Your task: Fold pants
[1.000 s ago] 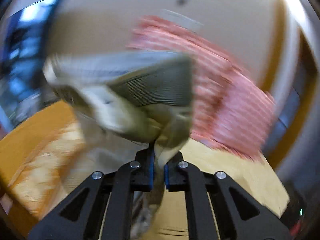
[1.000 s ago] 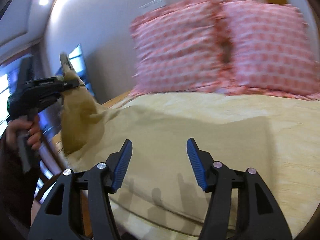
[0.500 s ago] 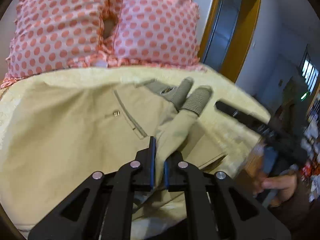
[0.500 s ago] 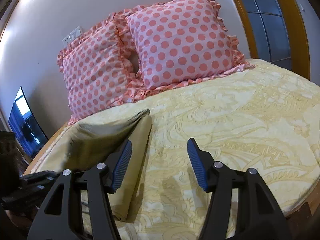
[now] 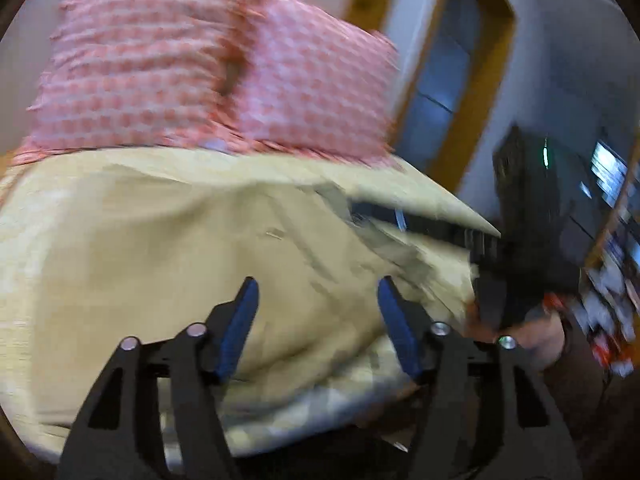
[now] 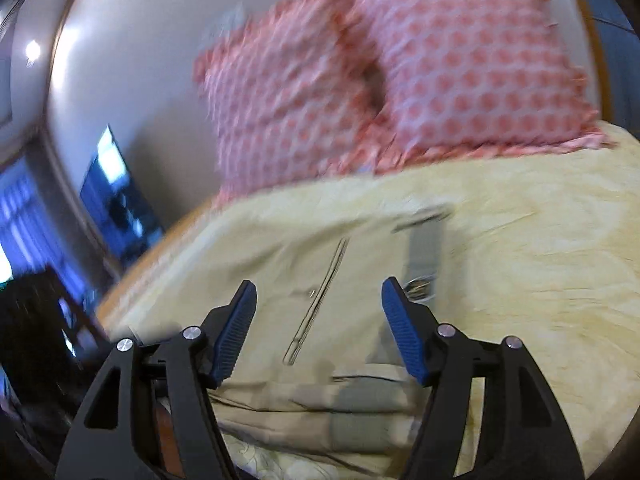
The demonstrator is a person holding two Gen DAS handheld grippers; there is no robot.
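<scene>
Pants (image 6: 320, 300) of soft khaki cloth, grey ribbed waistband.

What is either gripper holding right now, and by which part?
Nothing. The left gripper and right gripper are both open above the khaki pants, which lie on the bed.

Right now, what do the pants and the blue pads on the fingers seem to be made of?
The pants look like matte beige woven cotton, with stitched seams and soft creases; the grey waistband seems ribbed elastic. The blue pads look like ridged rubber or plastic, though blur leaves this open.
</scene>
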